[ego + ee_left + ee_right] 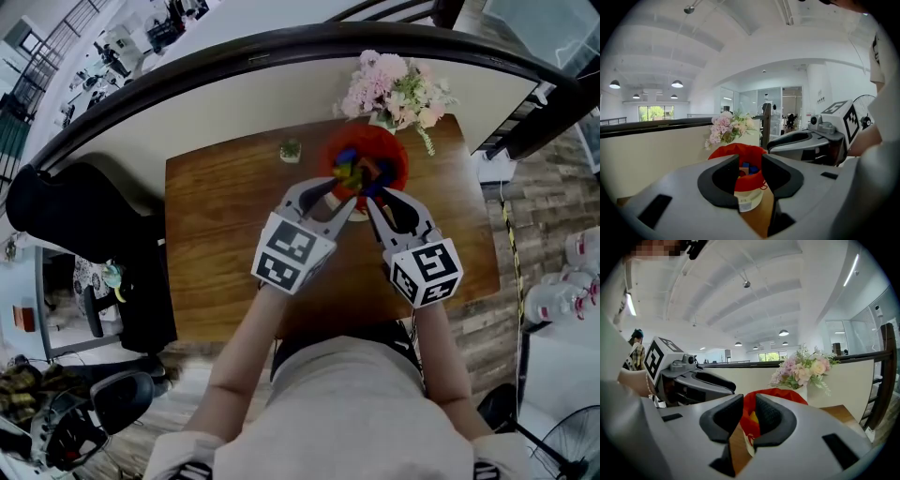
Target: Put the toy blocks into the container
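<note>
A red container [397,156] with a white base stands at the far side of the wooden table [225,225]; several coloured toy blocks [356,170] lie inside it. Both grippers hover side by side just in front of its near rim. My left gripper [345,199] has its jaws well apart and empty; through the gap I see the container [740,151] and its blocks [746,167]. My right gripper [373,202] has a narrower gap with nothing pressed between its pads. Beyond those pads shows the red container [787,395].
A vase of pink and white flowers [394,89] stands right behind the container. A small green plant [291,150] sits to its left. A curved railing runs past the table's far edge. A black chair [75,216] is off the table's left side.
</note>
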